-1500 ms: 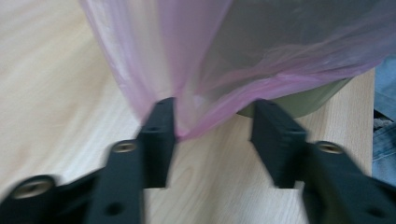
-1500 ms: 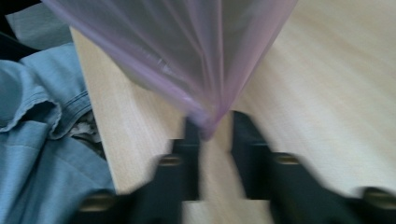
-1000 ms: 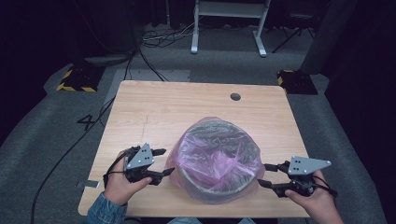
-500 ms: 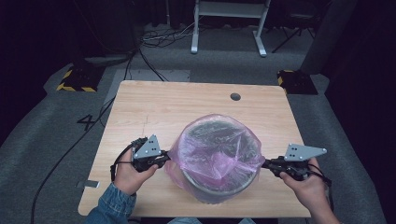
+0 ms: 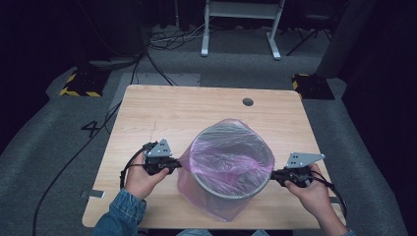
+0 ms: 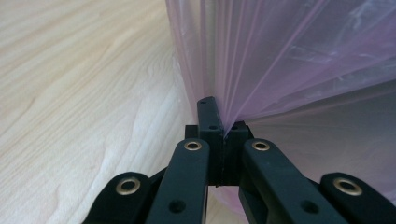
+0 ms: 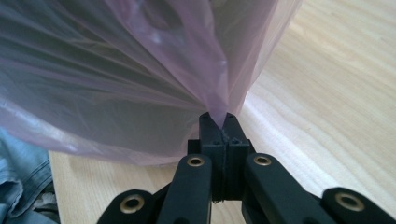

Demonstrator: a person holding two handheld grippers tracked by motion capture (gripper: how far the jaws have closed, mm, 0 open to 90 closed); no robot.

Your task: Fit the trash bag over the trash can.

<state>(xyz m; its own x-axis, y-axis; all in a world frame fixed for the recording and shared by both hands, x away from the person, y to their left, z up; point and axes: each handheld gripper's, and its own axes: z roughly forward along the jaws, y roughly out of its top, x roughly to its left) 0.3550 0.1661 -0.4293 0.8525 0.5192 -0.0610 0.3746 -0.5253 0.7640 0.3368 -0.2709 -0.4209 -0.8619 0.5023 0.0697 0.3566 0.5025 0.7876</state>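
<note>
A round grey bin (image 5: 231, 191) stands on the near half of the wooden table (image 5: 196, 108), lined with a thin pink plastic bag (image 5: 231, 150) draped over its rim. My left gripper (image 5: 175, 166) is at the bin's left side, shut on a pinch of the bag's film (image 6: 289, 70), which fans out tight from the closed jaws (image 6: 223, 128). My right gripper (image 5: 272, 175) is at the bin's right side, also shut on a pinch of the bag (image 7: 140, 70), which is pulled to a point between its jaws (image 7: 219, 122). The bag's loose skirt hangs down the bin's front.
A round cable hole (image 5: 248, 102) lies in the table's far right part. On the floor beyond are a white desk frame (image 5: 241, 29), loose cables (image 5: 167, 42) and two yellow-and-black striped blocks (image 5: 78, 83). A denim sleeve (image 5: 120, 216) comes in at the bottom left.
Both grippers moved inward from beside the bin to its sides and closed on the bag's film. The bag is now pulled taut sideways between them.
</note>
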